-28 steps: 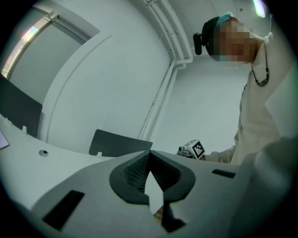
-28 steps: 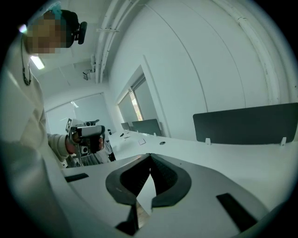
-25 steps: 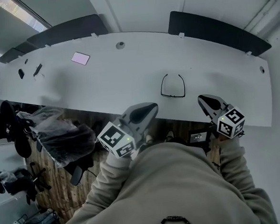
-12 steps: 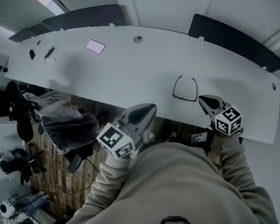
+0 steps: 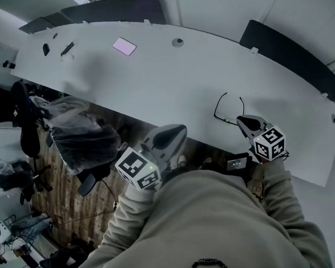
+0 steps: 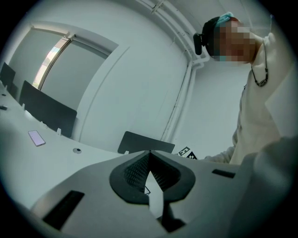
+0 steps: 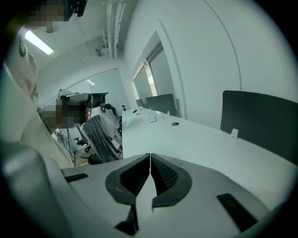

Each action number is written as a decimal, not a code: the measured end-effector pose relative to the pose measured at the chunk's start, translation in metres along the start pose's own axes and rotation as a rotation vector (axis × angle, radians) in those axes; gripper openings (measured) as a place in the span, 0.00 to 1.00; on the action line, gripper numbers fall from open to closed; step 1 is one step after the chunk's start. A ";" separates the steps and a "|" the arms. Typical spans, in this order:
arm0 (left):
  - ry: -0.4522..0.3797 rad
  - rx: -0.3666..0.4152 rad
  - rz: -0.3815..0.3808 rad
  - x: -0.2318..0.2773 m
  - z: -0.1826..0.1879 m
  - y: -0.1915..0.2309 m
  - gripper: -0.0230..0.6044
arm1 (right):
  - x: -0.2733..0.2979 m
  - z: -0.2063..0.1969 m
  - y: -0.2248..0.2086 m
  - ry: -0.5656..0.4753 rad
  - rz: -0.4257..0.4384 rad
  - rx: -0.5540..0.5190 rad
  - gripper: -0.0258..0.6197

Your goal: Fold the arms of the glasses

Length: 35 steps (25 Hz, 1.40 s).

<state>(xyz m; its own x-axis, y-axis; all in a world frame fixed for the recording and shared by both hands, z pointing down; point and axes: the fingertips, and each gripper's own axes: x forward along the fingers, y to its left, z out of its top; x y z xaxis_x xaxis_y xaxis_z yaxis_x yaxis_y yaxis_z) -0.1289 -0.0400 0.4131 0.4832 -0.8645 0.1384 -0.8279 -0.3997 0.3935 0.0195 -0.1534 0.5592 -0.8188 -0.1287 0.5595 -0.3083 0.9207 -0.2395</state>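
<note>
While both pairs of jaws are pressed together and empty, the left gripper (image 5: 177, 130) hangs short of the table (image 5: 152, 74). The glasses (image 5: 228, 106), arms unfolded, lie near its front edge, just beside the right gripper (image 5: 244, 120). A shut-jaw nudge could slide them off. Only the head view shows them clearly; the right gripper view shows bare tabletop.

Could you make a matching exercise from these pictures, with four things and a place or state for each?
Things:
1 glasses
2 phone
3 left gripper
4 right gripper

Places or states:
a shut, tips right beside the glasses
b pink, far left on the table
c arms unfolded, lying flat
d shut, at the table's near edge

Pairs: 1-c, 2-b, 3-d, 4-a
</note>
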 end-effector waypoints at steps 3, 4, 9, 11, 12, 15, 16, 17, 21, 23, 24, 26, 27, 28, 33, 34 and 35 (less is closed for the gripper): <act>-0.008 -0.008 0.022 -0.003 -0.001 0.004 0.04 | 0.011 -0.006 -0.002 0.033 0.017 -0.015 0.07; -0.011 -0.010 0.029 -0.005 0.000 0.007 0.04 | 0.014 -0.009 -0.004 0.046 0.020 -0.019 0.07; -0.012 -0.013 0.069 -0.014 -0.001 0.017 0.04 | 0.030 -0.020 -0.011 0.107 0.046 -0.026 0.07; -0.010 -0.016 0.081 -0.016 -0.002 0.019 0.04 | 0.036 -0.021 -0.011 0.125 0.058 -0.038 0.08; -0.009 -0.020 0.087 -0.017 -0.002 0.020 0.04 | 0.038 -0.023 -0.012 0.142 0.062 -0.056 0.08; -0.006 -0.026 0.106 -0.020 -0.002 0.021 0.04 | 0.046 -0.036 -0.016 0.244 0.057 -0.167 0.08; -0.002 -0.019 0.111 -0.022 -0.003 0.022 0.04 | 0.048 -0.041 -0.017 0.283 0.052 -0.213 0.08; 0.003 -0.014 0.119 -0.024 -0.004 0.023 0.04 | 0.051 -0.045 -0.017 0.315 0.050 -0.253 0.08; 0.005 -0.022 0.149 -0.029 -0.007 0.028 0.04 | 0.058 -0.055 -0.017 0.381 0.077 -0.318 0.14; 0.007 -0.027 0.159 -0.031 -0.008 0.028 0.04 | 0.061 -0.062 -0.018 0.410 0.086 -0.346 0.17; 0.009 -0.026 0.163 -0.032 -0.009 0.027 0.04 | 0.063 -0.066 -0.018 0.427 0.086 -0.372 0.18; 0.015 -0.020 0.171 -0.034 -0.013 0.028 0.04 | 0.067 -0.072 -0.017 0.453 0.088 -0.413 0.20; 0.016 -0.019 0.175 -0.035 -0.014 0.028 0.04 | 0.069 -0.075 -0.016 0.465 0.092 -0.422 0.21; 0.014 -0.019 0.179 -0.036 -0.015 0.029 0.04 | 0.070 -0.078 -0.015 0.477 0.095 -0.427 0.22; 0.007 -0.020 0.185 -0.037 -0.014 0.028 0.04 | 0.074 -0.092 -0.018 0.515 0.111 -0.467 0.25; 0.007 -0.022 0.186 -0.037 -0.015 0.028 0.04 | 0.074 -0.095 -0.019 0.525 0.113 -0.470 0.25; 0.006 -0.025 0.188 -0.037 -0.015 0.028 0.04 | 0.074 -0.098 -0.019 0.533 0.114 -0.472 0.25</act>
<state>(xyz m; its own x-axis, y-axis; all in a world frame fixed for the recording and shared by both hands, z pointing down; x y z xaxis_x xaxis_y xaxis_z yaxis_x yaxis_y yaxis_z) -0.1658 -0.0145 0.4328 0.3226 -0.9212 0.2174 -0.8965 -0.2238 0.3823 0.0121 -0.1447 0.6830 -0.4483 0.0644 0.8916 0.1061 0.9942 -0.0184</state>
